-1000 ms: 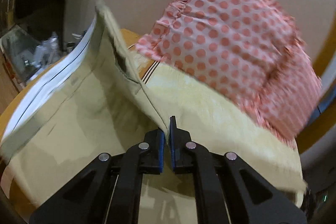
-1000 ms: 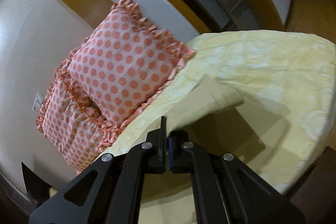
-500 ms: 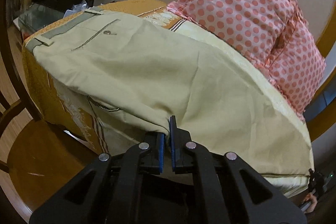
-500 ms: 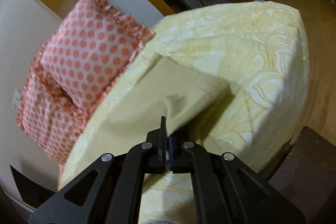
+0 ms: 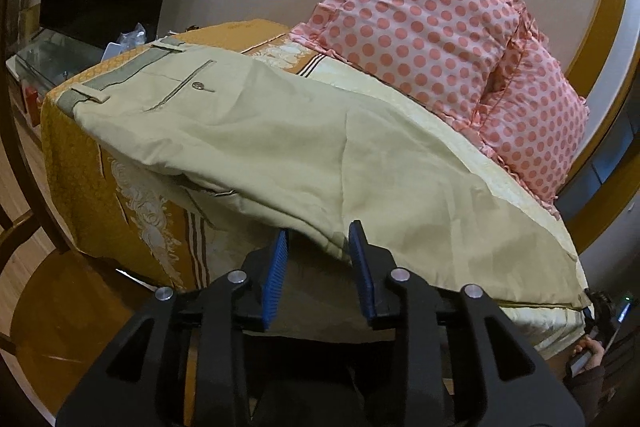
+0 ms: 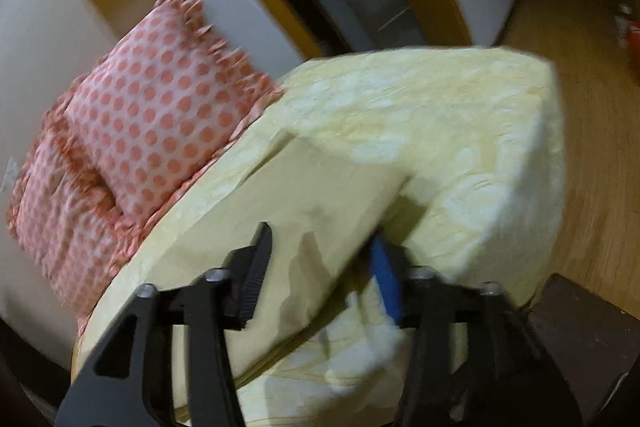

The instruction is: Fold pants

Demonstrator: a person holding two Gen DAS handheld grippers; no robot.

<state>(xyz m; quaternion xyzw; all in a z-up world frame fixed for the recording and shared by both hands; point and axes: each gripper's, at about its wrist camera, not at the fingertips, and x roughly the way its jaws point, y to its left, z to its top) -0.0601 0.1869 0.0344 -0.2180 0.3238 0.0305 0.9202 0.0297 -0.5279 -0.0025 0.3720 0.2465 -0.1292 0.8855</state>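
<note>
Beige pants (image 5: 288, 143) lie spread across the bed, waistband and a buttoned back pocket at the far left, legs running right. Their near edge hangs over the bed side between the fingers of my open left gripper (image 5: 318, 247). In the right wrist view the leg end of the pants (image 6: 320, 203) lies on the yellow bedspread (image 6: 460, 131), with its near edge between the fingers of my open right gripper (image 6: 324, 267). Neither gripper grips the cloth.
Two pink polka-dot pillows (image 5: 432, 27) lean on the wall at the head of the bed; they also show in the right wrist view (image 6: 152, 123). An orange patterned bedspread side (image 5: 100, 195) drops to a wooden floor (image 6: 600, 147). A dark wooden piece (image 6: 580, 327) stands near right.
Both grippers were shut on the pants and carried them down onto the bed; now both have opened and let the cloth go.
</note>
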